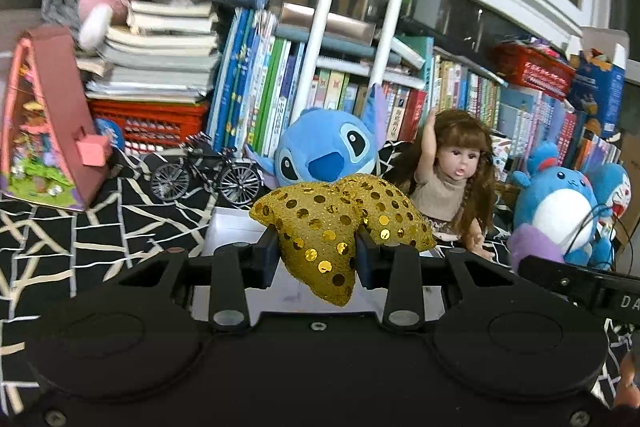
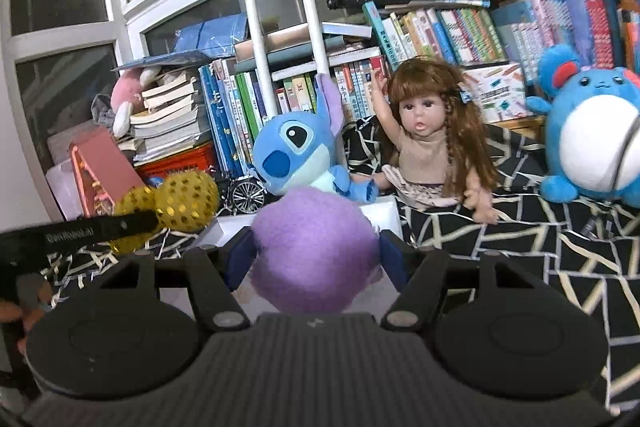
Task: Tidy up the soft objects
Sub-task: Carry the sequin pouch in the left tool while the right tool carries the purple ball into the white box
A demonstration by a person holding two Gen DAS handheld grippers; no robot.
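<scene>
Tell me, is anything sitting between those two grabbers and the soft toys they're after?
Nothing visible: each toy is already clamped. The left hand-held gripper pinches the gold sequinned fabric star, and the right hand-held gripper squeezes the purple fuzzy plush ball. Where they should go, the pictures don't show.

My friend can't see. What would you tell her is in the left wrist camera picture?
The left gripper is pinching a gold sequined plush between its fingers, lifted above a black-and-white patterned cloth. Behind it sit a blue plush alien, a long-haired doll with one arm raised, and a blue-and-white plush, before crowded bookshelves.
</scene>
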